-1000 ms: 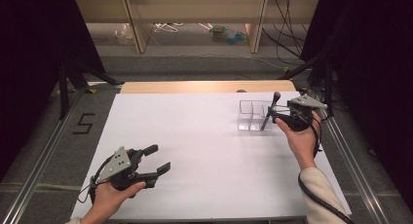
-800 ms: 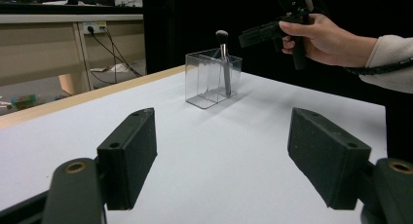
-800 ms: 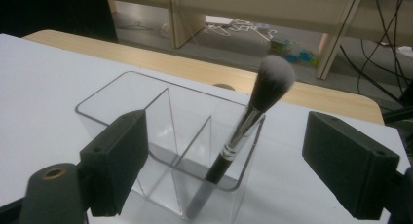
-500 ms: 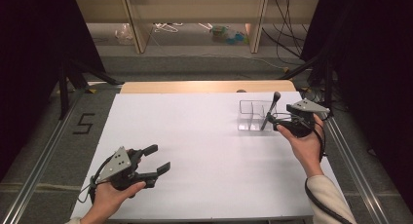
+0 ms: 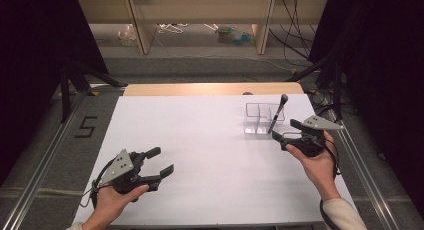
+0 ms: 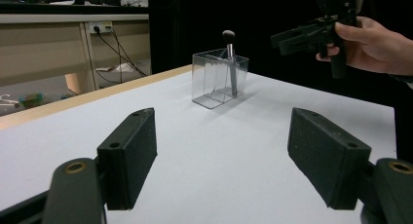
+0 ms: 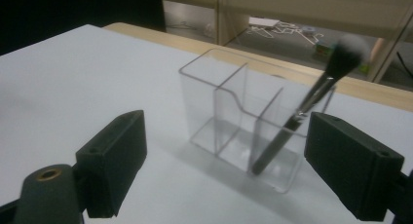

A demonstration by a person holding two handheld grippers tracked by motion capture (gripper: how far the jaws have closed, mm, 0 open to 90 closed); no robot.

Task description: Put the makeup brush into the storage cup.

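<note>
High view: brush (image 5: 278, 113) stands tilted in organizer (image 5: 261, 118), placement apparently done. My right gripper (image 5: 284, 138) gapes empty beside it; left gripper (image 5: 161, 161) idle, open.

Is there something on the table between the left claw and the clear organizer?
Nothing: in the high view, only bare white table lies between the open left claw and the clear organizer holding the makeup brush.

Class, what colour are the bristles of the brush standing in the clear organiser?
Dark bristles; left gripper view shows them best.
</note>
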